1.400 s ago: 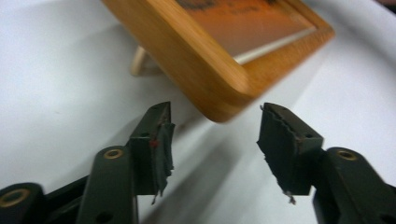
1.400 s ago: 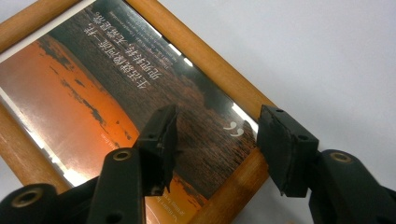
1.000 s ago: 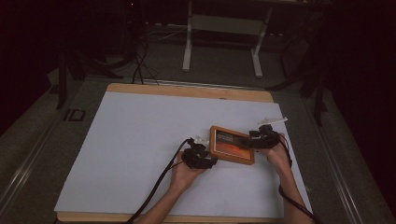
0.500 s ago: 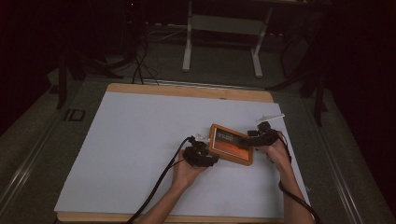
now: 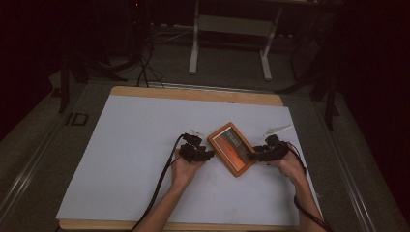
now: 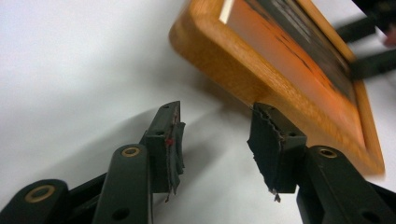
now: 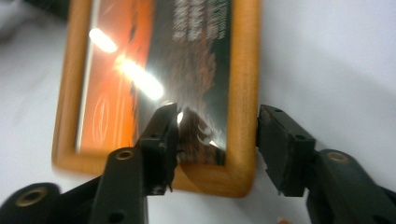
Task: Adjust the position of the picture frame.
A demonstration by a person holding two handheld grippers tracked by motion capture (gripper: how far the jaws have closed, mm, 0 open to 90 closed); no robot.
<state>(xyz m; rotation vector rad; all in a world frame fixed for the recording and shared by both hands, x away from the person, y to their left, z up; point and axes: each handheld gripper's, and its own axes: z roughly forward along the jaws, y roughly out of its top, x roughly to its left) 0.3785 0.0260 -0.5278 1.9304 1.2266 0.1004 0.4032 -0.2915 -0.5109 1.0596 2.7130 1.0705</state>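
A wooden picture frame (image 5: 232, 147) with an orange and black picture lies at a slant on the white sheet (image 5: 135, 159). My left gripper (image 5: 208, 153) is at the frame's left side. In the left gripper view its jaws (image 6: 215, 112) have just been closing and stand open with nothing between them, the right pad (image 6: 271, 149) close to the frame's edge (image 6: 243, 70). My right gripper (image 5: 252, 155) is at the frame's right end. Its jaws (image 7: 217, 114) have just been closing and straddle the frame's side rail (image 7: 243, 93), one pad over the glass, the other against the outer edge.
The sheet covers a wooden table (image 5: 193, 94). A small pale object (image 5: 276, 129) lies on the sheet beyond the right gripper. Behind the table stand metal legs (image 5: 196, 48) and loose cables (image 5: 145, 63) on a dark floor.
The frame has turned to lie more on the diagonal. My left gripper has shifted slightly away from me along the frame's left side. The right gripper's jaws have come over the frame's end.
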